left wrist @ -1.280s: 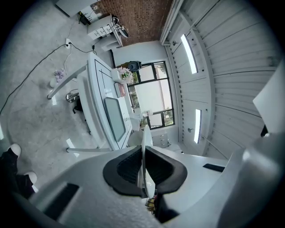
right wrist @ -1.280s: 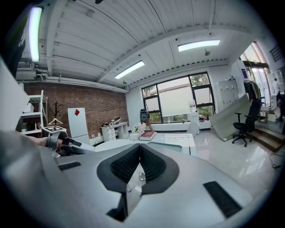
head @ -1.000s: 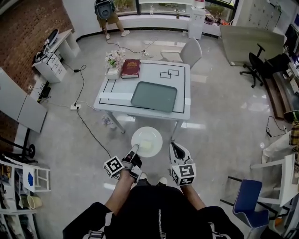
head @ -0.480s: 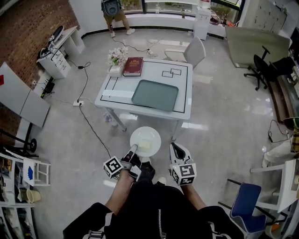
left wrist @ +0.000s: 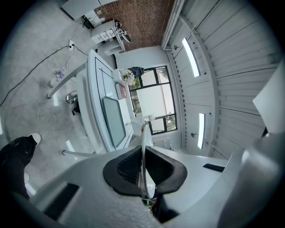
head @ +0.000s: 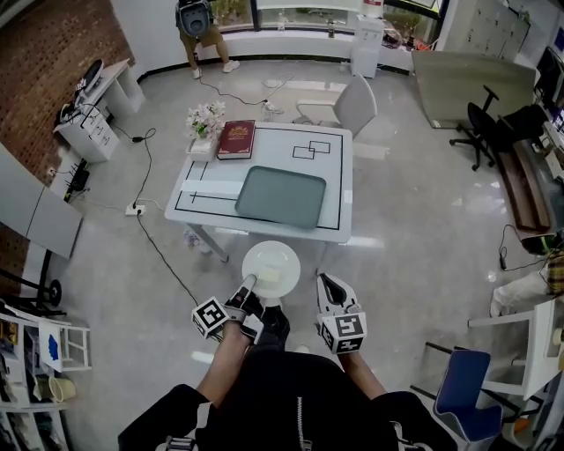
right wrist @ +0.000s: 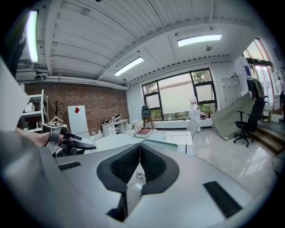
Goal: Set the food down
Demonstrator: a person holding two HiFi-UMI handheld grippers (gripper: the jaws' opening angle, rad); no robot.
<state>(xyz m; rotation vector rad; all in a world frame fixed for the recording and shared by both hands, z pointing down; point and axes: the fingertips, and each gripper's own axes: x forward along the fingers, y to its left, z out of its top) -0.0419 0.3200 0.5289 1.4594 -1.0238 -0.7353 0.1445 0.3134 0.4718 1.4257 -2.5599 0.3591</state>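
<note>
A white plate [head: 270,265] carrying a pale piece of food [head: 269,276] hangs in the air in front of the person, short of the table. My left gripper [head: 247,286] is shut on the plate's near rim. In the left gripper view the plate [left wrist: 143,147] shows edge-on, pinched between the black pads of my left gripper [left wrist: 142,176]. My right gripper [head: 326,284] hangs just right of the plate, shut and holding nothing. In the right gripper view my right gripper [right wrist: 139,162] shows both pads pressed together, with the plate [right wrist: 113,141] to its left.
Ahead stands a white table [head: 342,189] with a grey-green tray [head: 280,195], a red book [head: 236,139] and flowers [head: 204,117]. A white chair [head: 348,106] sits behind it. Cables cross the floor at the left. A blue chair [head: 463,379] stands at the right, and a person [head: 201,22] far back.
The table has drawn slightly nearer and drifted left in the head view. Both grippers keep the same pose, the plate still in the left one.
</note>
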